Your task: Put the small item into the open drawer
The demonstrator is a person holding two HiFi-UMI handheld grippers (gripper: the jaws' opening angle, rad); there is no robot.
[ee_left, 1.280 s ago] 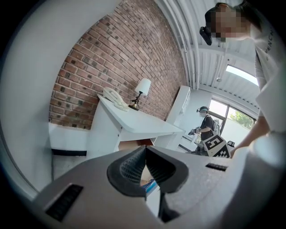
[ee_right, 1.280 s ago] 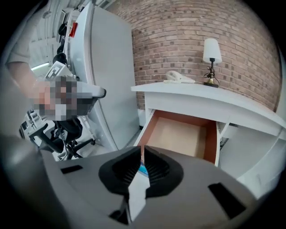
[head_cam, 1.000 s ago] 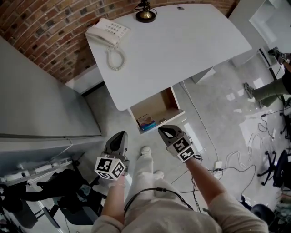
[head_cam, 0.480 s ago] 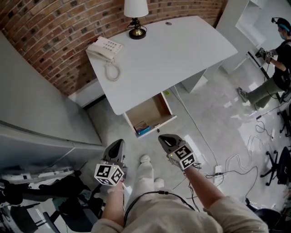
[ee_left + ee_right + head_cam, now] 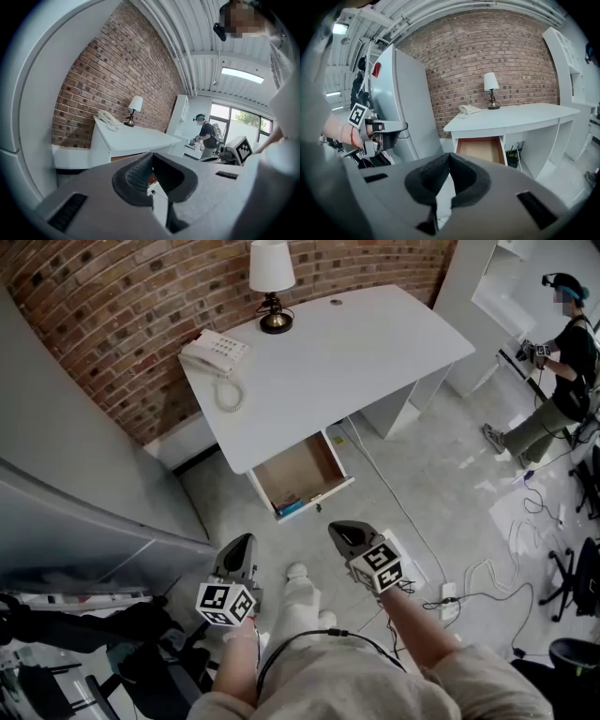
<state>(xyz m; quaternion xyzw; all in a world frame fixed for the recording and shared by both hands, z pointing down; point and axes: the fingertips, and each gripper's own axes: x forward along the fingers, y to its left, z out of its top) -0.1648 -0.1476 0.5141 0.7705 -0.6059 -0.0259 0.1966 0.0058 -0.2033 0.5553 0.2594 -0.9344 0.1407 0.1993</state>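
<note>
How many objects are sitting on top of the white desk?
2. A lamp at the back edge, and a telephone toward the left end. A small dark spot right of the lamp is too small to identify.

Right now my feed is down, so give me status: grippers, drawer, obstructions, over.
Left gripper and right gripper shut, empty. Small blue item in open drawer, front edge. Nothing blocking drawer.

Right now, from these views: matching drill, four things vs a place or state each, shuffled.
1 lamp
2 telephone
3 drawer
4 right gripper

A pulled open under the desk
B jaws shut, empty
C stands upright at the desk's back edge
D lies at the desk's left corner, head view

Pairs: 1-C, 2-D, 3-A, 4-B
</note>
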